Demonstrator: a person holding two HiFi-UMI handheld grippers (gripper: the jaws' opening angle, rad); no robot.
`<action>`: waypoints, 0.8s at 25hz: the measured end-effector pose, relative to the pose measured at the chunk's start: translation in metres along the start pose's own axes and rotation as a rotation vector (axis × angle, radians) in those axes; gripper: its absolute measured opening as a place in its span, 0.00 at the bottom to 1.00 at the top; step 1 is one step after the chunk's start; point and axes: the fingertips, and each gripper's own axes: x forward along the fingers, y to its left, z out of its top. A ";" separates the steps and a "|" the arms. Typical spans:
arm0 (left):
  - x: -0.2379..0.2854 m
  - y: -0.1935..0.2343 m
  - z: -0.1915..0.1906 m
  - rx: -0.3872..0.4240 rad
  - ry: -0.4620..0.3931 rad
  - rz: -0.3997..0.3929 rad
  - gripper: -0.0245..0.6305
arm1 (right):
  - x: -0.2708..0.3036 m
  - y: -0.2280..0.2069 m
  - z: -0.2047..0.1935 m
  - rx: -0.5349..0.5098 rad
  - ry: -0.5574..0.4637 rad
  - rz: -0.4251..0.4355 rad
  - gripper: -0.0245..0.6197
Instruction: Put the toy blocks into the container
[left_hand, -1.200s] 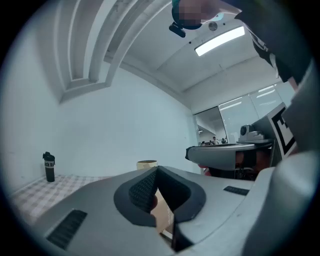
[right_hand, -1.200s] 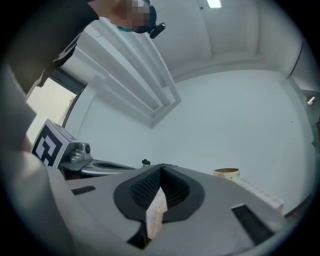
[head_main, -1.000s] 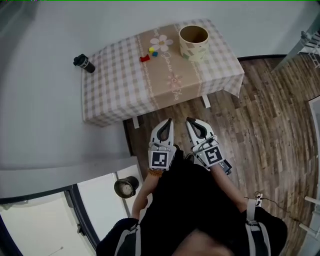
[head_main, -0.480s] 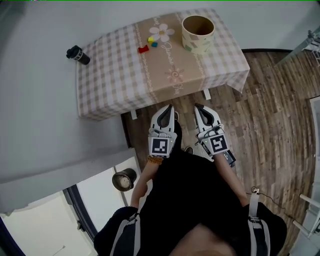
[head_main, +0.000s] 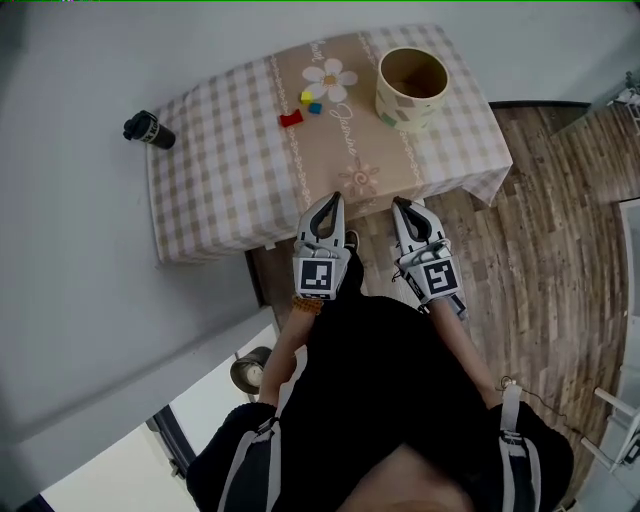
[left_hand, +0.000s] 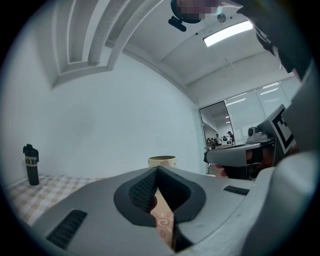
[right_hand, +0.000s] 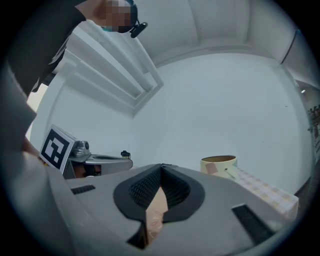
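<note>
Both grippers are closed and empty. The left gripper (head_main: 332, 200) and right gripper (head_main: 403, 205) sit side by side, not touching, pointing level at the worktop (head_main: 220, 190) with their tips at its near edge. In the left gripper view the jaws are together with the pads meeting, and only a sliver of the tan runner (head_main: 350, 150) shows through the slot below them. The right gripper view shows the same: jaws together, nothing between. Each marker cube (head_main: 317, 278) faces up at the head camera. The toy blocks are all out on the runner at the far side of the worktop, well ahead of both grippers. The yellow block (head_main: 306, 97) and blue block (head_main: 315, 107) lie just beside each other next to the flower print. The red block (head_main: 291, 119) is just left of them and a bit nearer the person. The container (head_main: 412, 85) stands upright with its mouth open near the far right corner of the checked cloth (head_main: 450, 140). It is right of the blocks and not touching them. It shows above the jaw tips in both gripper views, right of centre in the right gripper's. A black bottle (left_hand: 31, 165) stands upright at the worktop's left edge, away from everything else. A wood floor (head_main: 540, 230) lies below and to the right of the worktop.
</note>
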 end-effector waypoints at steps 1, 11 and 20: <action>0.008 0.008 -0.002 -0.003 0.004 -0.001 0.02 | 0.011 -0.003 -0.001 -0.001 0.004 0.000 0.04; 0.075 0.102 -0.022 -0.001 0.040 0.007 0.02 | 0.125 -0.026 -0.012 -0.012 0.058 0.014 0.04; 0.110 0.188 -0.064 -0.010 0.126 0.004 0.03 | 0.211 -0.032 -0.033 -0.013 0.105 0.015 0.04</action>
